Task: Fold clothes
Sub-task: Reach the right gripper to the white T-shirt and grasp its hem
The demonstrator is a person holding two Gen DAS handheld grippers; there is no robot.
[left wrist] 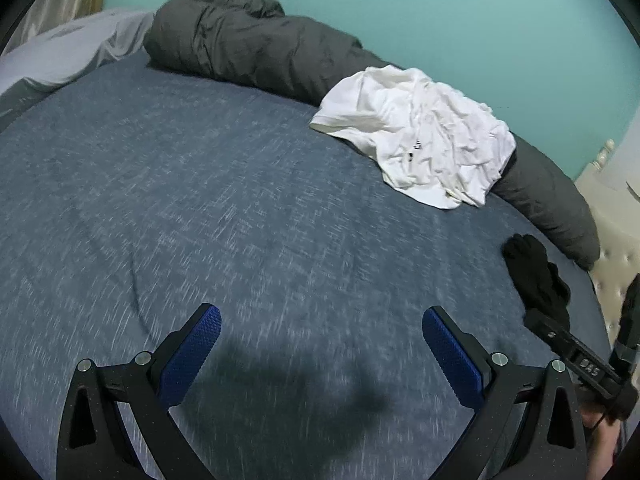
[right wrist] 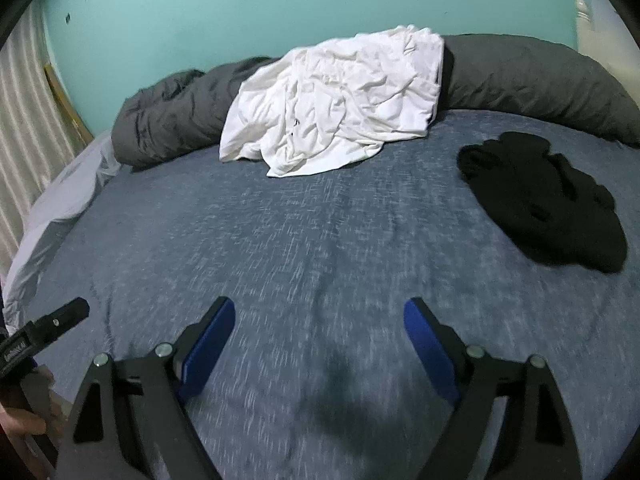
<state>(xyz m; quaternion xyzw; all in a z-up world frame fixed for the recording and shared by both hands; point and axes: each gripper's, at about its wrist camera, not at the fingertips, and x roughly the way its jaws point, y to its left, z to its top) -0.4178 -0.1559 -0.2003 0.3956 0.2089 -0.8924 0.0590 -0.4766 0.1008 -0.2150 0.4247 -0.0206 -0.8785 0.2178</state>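
Observation:
A crumpled white garment (left wrist: 420, 136) lies at the far side of the blue bed cover (left wrist: 200, 200), partly draped over a rolled grey duvet (left wrist: 240, 40). It also shows in the right wrist view (right wrist: 336, 108). A black garment (right wrist: 540, 200) lies bunched on the right of the bed; it also shows in the left wrist view (left wrist: 536, 276). My left gripper (left wrist: 320, 340) is open and empty above the near part of the bed. My right gripper (right wrist: 320, 332) is open and empty too, well short of both garments.
The grey duvet (right wrist: 540, 80) runs along the teal wall (right wrist: 280, 8). A pale grey pillow (left wrist: 68, 56) lies at the far left. A cream tufted piece of furniture (left wrist: 616, 216) stands at the right edge. A curtain (right wrist: 24, 120) hangs at the left.

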